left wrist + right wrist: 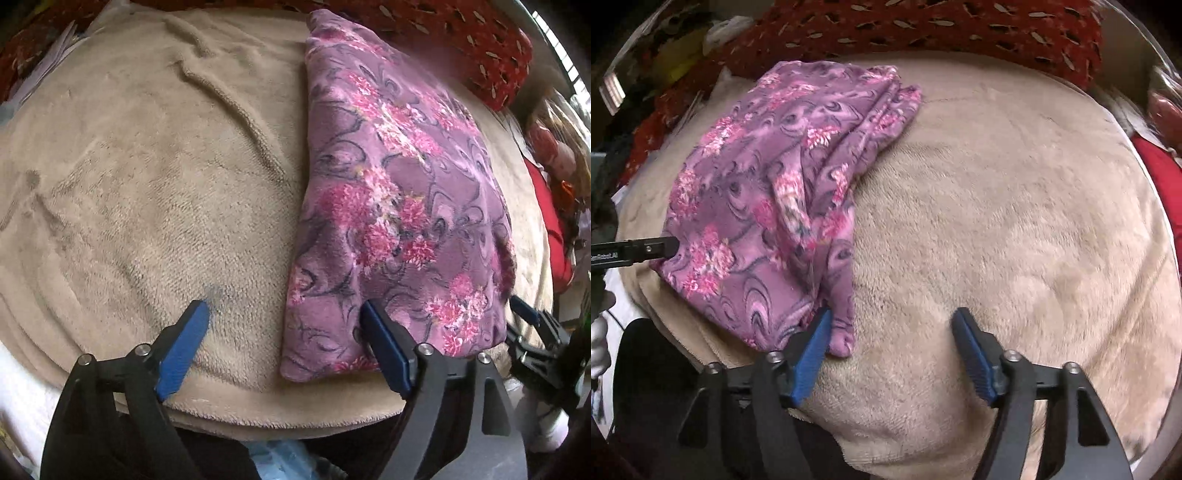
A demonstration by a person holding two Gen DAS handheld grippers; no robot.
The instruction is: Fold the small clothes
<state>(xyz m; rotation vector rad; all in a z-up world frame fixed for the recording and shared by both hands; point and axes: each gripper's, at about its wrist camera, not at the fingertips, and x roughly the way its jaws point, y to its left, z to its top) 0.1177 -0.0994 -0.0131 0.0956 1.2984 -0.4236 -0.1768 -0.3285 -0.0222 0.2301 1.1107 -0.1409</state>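
- On the beige blanket (147,184) lies the folded purple floral garment (399,192), flat, near the front edge.
- The left gripper (284,325) stands wide open and holds nothing; the garment's near left corner is between its fingers.
- The right gripper (892,332) is also wide open and empty, beside the garment's right corner.

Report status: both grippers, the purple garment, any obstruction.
Left gripper open, empty. Right gripper open, empty. Purple floral garment folded, lying on beige blanket, between both grippers. Nothing in the way.
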